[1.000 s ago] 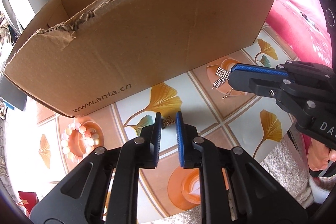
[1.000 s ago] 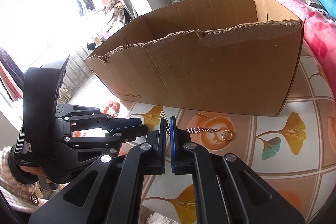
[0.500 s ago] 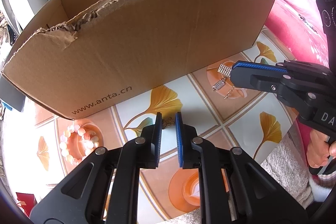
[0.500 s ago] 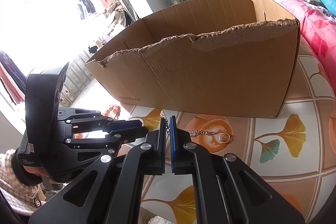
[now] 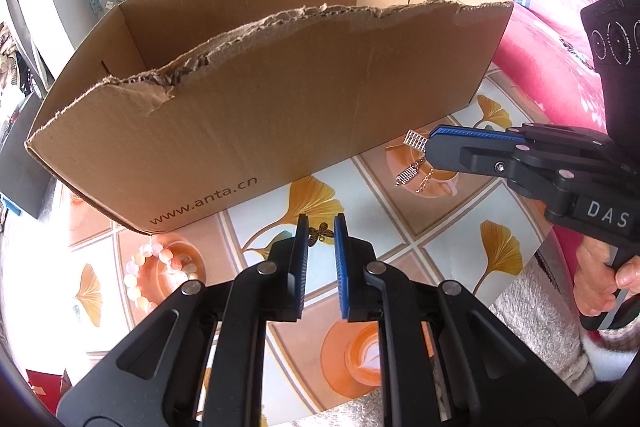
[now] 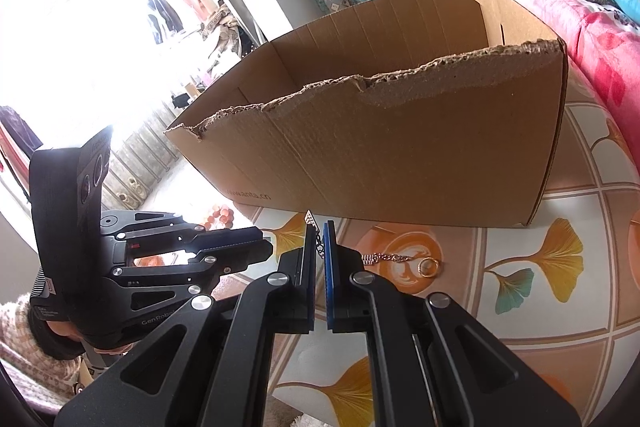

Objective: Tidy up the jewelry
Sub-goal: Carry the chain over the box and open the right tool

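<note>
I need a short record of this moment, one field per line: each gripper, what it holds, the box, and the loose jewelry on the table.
left gripper: jaws slightly apart, holding nothing, just above a small butterfly charm
right gripper: shut on a silver earring, lifted off the table
box: cardboard, open top, torn front edge
table: bead bracelet, gold ring, thin chain

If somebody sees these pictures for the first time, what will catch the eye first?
The big cardboard box with a torn front rim fills the middle of the patterned table. In front of it, the right gripper is shut on a silver drop earring, while the left gripper frames a small butterfly charm.
</note>
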A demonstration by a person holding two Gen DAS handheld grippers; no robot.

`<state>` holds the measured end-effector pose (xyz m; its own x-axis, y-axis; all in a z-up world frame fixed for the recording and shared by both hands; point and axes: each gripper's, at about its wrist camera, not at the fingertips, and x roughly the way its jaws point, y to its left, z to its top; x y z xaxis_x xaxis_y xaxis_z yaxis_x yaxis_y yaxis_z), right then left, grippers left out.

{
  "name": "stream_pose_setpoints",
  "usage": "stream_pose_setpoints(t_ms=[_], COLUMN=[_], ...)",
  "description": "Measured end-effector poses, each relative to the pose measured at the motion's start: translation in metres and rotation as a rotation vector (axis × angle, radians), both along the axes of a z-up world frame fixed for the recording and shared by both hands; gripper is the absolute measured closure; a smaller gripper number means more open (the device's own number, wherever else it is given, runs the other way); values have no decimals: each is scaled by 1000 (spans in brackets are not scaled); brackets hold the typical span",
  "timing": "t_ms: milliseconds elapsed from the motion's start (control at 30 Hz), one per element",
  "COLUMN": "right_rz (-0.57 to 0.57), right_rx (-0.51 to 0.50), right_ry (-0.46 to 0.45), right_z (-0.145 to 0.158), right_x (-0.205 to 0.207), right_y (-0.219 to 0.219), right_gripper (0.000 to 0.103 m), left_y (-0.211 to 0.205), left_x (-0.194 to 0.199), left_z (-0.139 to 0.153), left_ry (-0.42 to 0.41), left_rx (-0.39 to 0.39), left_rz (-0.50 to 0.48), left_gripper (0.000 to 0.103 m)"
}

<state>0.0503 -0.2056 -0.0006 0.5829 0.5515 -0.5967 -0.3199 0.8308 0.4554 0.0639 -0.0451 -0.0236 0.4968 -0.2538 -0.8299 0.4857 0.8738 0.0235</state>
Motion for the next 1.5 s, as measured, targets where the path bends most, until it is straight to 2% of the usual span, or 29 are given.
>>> stream_pose_setpoints(t_ms=[533, 800, 1000, 1167, 1300, 1500], right_rz=[8, 34, 59, 75, 77, 69], right_rx=[52, 109, 142, 141, 112, 35], right_ry=[-77, -174, -225, -227, -155, 20], right_z=[39, 86, 120, 146, 152, 127], right_x=[-21, -31, -18, 13, 55, 114], right_y=[-7, -16, -18, -33, -47, -51], right_gripper=[99, 99, 99, 99, 99, 99], left_y=[17, 25, 24, 19, 20, 16], left_x=[-33, -47, -39, -13, 25, 93], left_z=[56, 104, 134, 149, 151, 121], left_ry=[-115, -207, -271, -307, -263, -82], left_rx=[-77, -155, -186, -185, -194, -177], left_rz=[-35, -75, -101, -115, -99, -40], left_gripper=[92, 92, 91, 91, 91, 91])
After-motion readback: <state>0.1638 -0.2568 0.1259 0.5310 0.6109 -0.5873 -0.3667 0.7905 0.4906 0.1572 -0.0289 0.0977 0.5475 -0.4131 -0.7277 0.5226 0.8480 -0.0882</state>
